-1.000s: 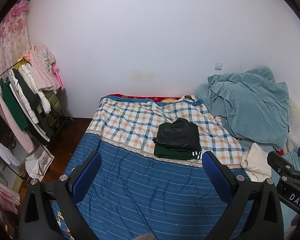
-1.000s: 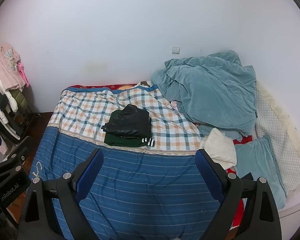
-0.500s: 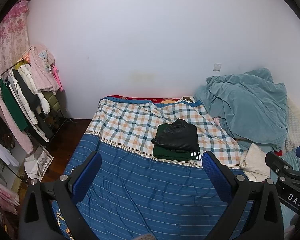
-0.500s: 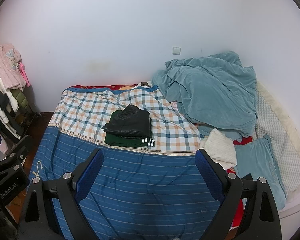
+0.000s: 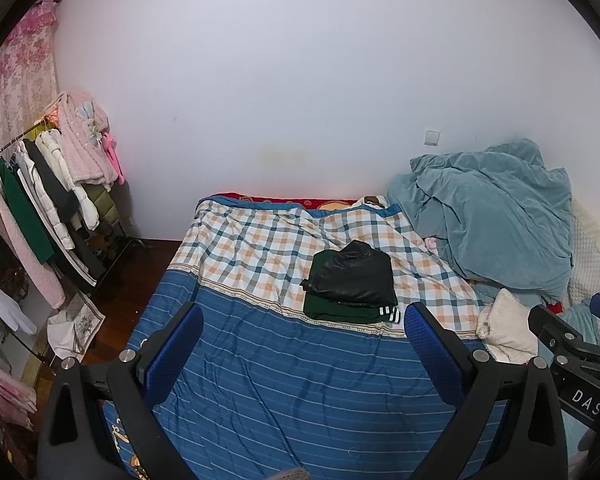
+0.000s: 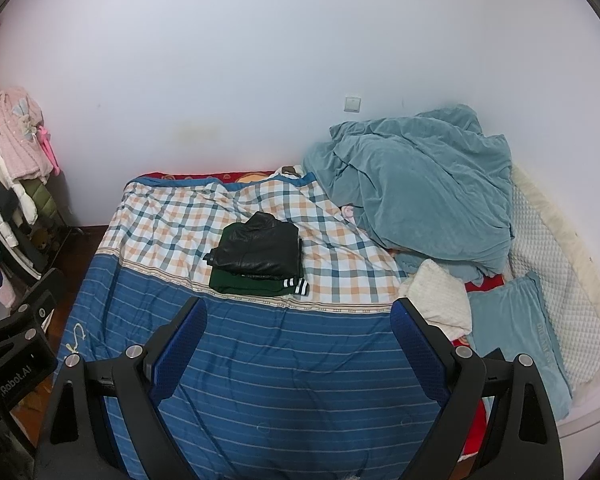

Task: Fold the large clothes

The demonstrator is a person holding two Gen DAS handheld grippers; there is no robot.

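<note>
Both tongs, left gripper [image 5: 303,327] and right gripper [image 6: 298,321], gape wide, empty. Ahead of them I see the black jacket [image 6: 258,250] folded atop a green garment [image 6: 252,285] (stacked loosely); a careless grab could topple it.

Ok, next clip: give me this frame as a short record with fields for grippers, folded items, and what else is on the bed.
left gripper: open, empty, above the bed
right gripper: open, empty, above the bed
folded stack: black jacket on green garment
stack location: checked part of bedcover
right of stack: teal blanket heaped, cream garment
</note>
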